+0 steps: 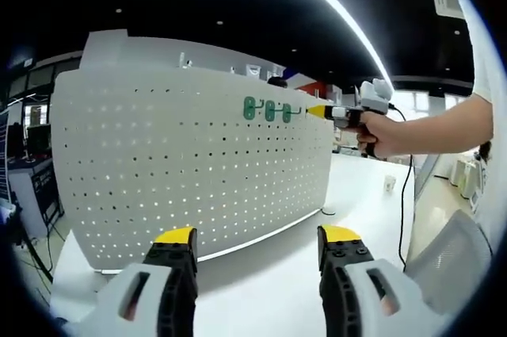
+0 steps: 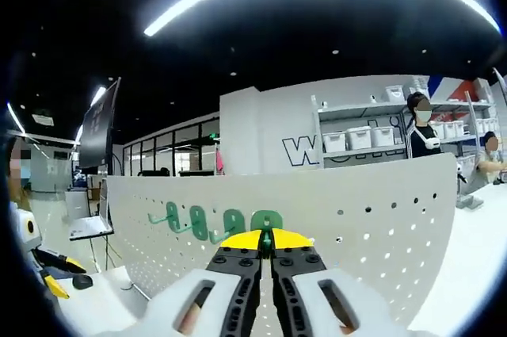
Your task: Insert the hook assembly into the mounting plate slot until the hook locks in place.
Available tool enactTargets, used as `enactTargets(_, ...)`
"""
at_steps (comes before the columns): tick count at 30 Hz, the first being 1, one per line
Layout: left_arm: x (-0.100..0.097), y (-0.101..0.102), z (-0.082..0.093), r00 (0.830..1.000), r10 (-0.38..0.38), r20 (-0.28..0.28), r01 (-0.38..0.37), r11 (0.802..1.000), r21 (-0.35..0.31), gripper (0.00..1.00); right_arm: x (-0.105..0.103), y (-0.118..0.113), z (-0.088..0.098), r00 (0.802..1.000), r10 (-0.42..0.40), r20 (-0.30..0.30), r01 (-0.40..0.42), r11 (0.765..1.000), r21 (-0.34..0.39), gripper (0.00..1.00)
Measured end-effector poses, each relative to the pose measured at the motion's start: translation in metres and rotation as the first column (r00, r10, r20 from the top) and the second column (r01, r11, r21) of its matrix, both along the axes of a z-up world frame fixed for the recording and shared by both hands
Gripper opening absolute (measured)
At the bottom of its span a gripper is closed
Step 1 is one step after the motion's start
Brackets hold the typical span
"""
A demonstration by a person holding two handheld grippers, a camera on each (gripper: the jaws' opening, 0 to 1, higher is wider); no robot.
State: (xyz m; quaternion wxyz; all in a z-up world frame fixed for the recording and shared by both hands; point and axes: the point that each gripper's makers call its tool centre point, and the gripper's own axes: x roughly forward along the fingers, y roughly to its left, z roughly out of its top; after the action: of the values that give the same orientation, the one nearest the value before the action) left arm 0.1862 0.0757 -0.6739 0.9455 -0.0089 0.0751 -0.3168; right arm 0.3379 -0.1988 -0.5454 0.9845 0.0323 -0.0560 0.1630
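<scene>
Rising from six o'clock in the left gripper view, the left gripper [image 1: 257, 246] stands with its yellow-tipped jaws wide apart and nothing between them, hovering over the white table [image 1: 261, 297]; beyond it, filling the nine-to-twelve side, the white pegboard [image 1: 182, 170] stands upright on the table, curved and dotted with rows of small holes; near its upper edge, toward one o'clock, the green hook assembly [image 1: 269, 110] sits against the board; just beside it, at two o'clock, the right gripper [image 1: 317, 112] reaches in with its yellow tips at the hook's end, held by a person's hand [image 1: 376, 135] with a bare forearm running off toward three o'clock.

Looking along the right gripper [image 2: 267, 240] in its own view, the jaws are drawn together at six o'clock, pinched on a green end piece of the hook assembly [image 2: 214, 222]; the rest of the assembly runs off toward nine o'clock as a row of green loops and prongs lying against the pegboard [image 2: 372, 218]; whether it is seated in the holes I cannot tell; farther back, at two o'clock, shelves [image 2: 372, 135] carry white bins, and a person [image 2: 420, 127] stands before them.
</scene>
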Motion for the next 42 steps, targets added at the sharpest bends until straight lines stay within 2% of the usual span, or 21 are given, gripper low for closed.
enactTargets(5, -0.001, 0.0, -0.002, 1.0, 0.002, -0.004, -0.002, 1.0, 0.001, 0.63, 0.003, -0.002, 0.001, 1.0, -0.011, 0.009, 0.011, 0.999, -0.031, 0.0)
enactTargets(15, -0.001, 0.003, -0.005, 1.0, 0.009, -0.015, -0.009, 1.0, 0.008, 0.63, 0.012, -0.004, 0.002, 1.0, -0.015, 0.022, 0.016, 0.999, -0.033, 0.0)
enactTargets(26, -0.003, 0.007, -0.007, 1.0, 0.019, -0.024, -0.019, 1.0, 0.012, 0.61, 0.018, -0.006, -0.002, 1.0, -0.027, 0.011, 0.028, 0.999, -0.03, 0.01)
enactTargets(34, -0.002, 0.009, -0.005, 0.999, 0.025, -0.02, -0.024, 1.0, 0.01, 0.61, 0.019, -0.003, -0.005, 0.999, -0.043, 0.013, 0.044, 0.997, -0.064, 0.01)
enactTargets(37, -0.003, 0.009, -0.005, 0.999, 0.025, -0.022, -0.025, 1.0, 0.005, 0.61, 0.019, -0.003, -0.005, 0.998, -0.064, 0.019, 0.065, 0.994, -0.087, 0.01)
enactTargets(39, -0.003, 0.009, -0.005, 0.999, 0.026, -0.022, -0.026, 1.0, 0.004, 0.61, 0.02, -0.003, -0.004, 0.995, -0.098, 0.033, 0.102, 0.984, -0.147, 0.01)
enactTargets(42, -0.003, 0.009, -0.005, 0.999, 0.028, -0.021, -0.028, 1.0, 0.003, 0.61, 0.021, -0.001, -0.005, 0.99, -0.136, 0.043, 0.14, 0.98, -0.138, 0.01)
